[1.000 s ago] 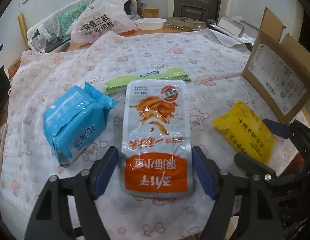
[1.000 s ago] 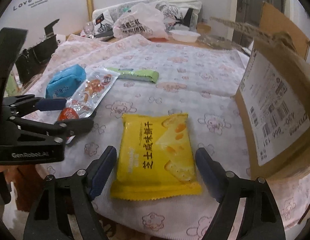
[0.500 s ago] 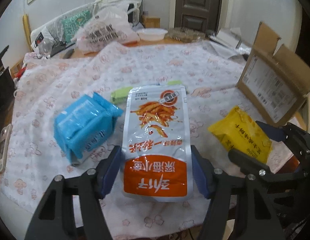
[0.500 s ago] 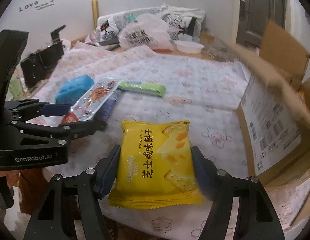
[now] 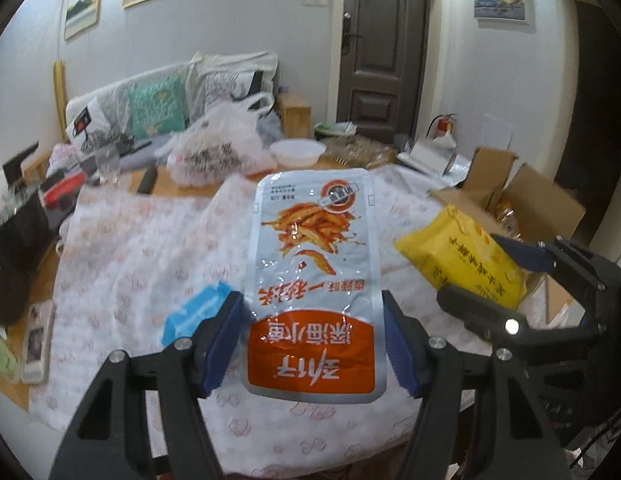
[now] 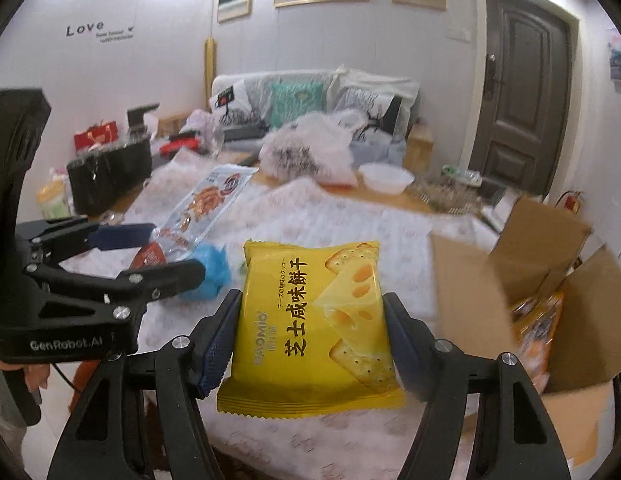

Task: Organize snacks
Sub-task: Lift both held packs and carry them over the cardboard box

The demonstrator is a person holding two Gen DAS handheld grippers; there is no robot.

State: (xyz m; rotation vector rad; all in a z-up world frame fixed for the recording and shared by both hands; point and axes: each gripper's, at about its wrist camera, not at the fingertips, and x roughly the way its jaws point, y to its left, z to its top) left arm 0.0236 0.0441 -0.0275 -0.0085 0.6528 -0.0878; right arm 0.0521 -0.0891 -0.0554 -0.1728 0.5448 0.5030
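My left gripper point(image 5: 312, 340) is shut on a silver and orange snack pouch point(image 5: 312, 276), gripped by its two long edges and held up above the table. My right gripper point(image 6: 310, 340) is shut on a yellow cheese cracker packet point(image 6: 314, 320), also lifted off the cloth. In the left wrist view the yellow packet point(image 5: 458, 258) hangs at the right in the other gripper. A blue snack pack point(image 5: 190, 312) lies on the cloth below, partly hidden by a left finger. An open cardboard box point(image 6: 550, 280) stands at the right, with orange packets inside.
A floral tablecloth point(image 5: 142, 248) covers the table. At its far end sit a white plastic bag point(image 5: 218, 152), a white bowl point(image 5: 297, 151) and a glass point(image 5: 107, 160). A phone point(image 5: 36, 340) lies near the left edge. A sofa and a door are behind.
Both grippers have closed on their packets and lifted them well above the table. The views have tilted up, so the room's walls and the open box top now show.
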